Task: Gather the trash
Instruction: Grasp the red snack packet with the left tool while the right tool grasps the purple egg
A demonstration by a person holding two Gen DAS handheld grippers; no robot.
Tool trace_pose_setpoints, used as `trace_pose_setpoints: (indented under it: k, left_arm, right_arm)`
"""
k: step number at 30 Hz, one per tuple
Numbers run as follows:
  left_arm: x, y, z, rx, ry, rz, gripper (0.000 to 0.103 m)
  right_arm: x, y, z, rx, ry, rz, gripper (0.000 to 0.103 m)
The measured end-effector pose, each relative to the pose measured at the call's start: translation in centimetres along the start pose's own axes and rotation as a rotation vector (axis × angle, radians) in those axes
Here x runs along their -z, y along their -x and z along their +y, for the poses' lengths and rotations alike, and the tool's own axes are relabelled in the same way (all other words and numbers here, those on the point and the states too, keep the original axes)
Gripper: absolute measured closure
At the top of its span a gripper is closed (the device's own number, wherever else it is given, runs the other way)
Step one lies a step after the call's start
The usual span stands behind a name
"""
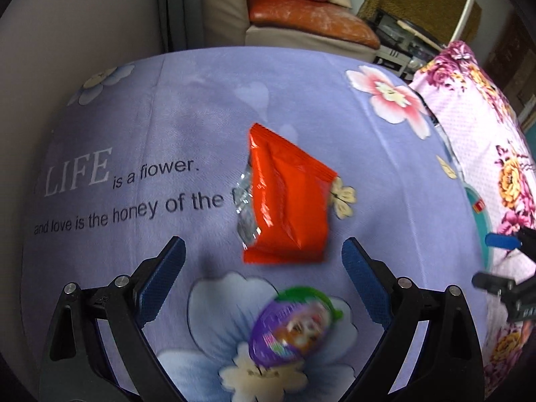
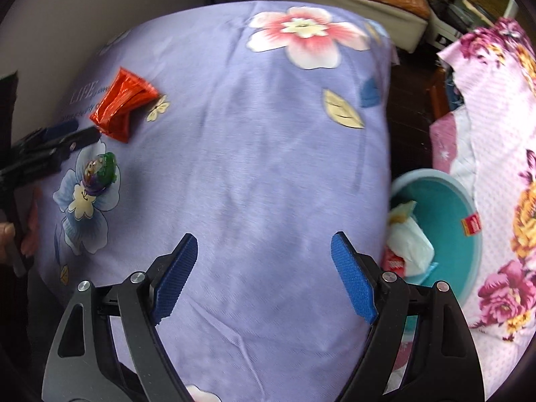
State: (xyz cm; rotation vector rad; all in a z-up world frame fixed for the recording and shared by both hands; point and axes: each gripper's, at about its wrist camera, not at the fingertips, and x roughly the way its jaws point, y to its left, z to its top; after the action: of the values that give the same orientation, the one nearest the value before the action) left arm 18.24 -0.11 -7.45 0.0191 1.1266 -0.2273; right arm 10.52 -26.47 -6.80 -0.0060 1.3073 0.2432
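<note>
A red snack wrapper with a silver torn side lies on the lilac flowered cloth. A purple and green egg-shaped packet lies nearer. My left gripper is open and empty, hovering over the gap between them. In the right wrist view the wrapper and the egg packet lie at the far left, with the left gripper beside them. My right gripper is open and empty over bare cloth. A teal bin holding white paper trash stands to its right.
A pink flowered cloth drapes at the right, beside the bin. An armchair with an orange cushion stands beyond the far edge. The cloth surface drops off at the right edge next to the bin.
</note>
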Motion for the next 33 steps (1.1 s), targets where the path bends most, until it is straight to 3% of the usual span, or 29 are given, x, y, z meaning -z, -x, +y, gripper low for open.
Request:
trace_pose_setpoints:
  k: [6,8,10,14,15,28,30,33]
  left_arm:
    - [-0.7,-2.1,0.4,0.016,0.003,0.02,0.01]
    - [-0.7,-2.3,0.5,0.011,0.006,0.017,0.025]
    - [-0.7,-1.9,1.0,0.012,0.018,0.004,0.05]
    - [-0.4,-0.5,2.6,-0.007,0.05,-0.022,0.056]
    - [-0.1,0.0,3.2,-0.001,0.057,-0.023,0.061]
    - [5.2,5.1,11.0,-0.009,0.095,-0.051,0.061]
    - [5.9,5.4,11.8,-0.006,0.106,-0.054,0.061]
    - [6.3,5.4,12.6,-0.004,0.117,-0.05,0.061]
  right_arm:
    - [-1.2,-1.6,1.9,-0.01,0.029,0.017,0.025]
    - [-1.5,-1.9,2.7,-0.016,0.032,0.02,0.025]
    - [-1.6,-2.1,3.1,-0.017,0.036,0.021,0.025]
    - [-2.3,-2.4,5.1,-0.028,0.052,0.017,0.025]
    - [-2.6,-2.5,6.1,-0.033,0.065,0.015,0.025]
    - [-5.0,-4.9,18.3,-0.116,0.227,-0.015,0.025]
    - [-5.1,-5.6,19.4,-0.119,0.225,-0.007,0.035]
    - [-5.2,-6.7,20.6,-0.114,0.229,0.009,0.041]
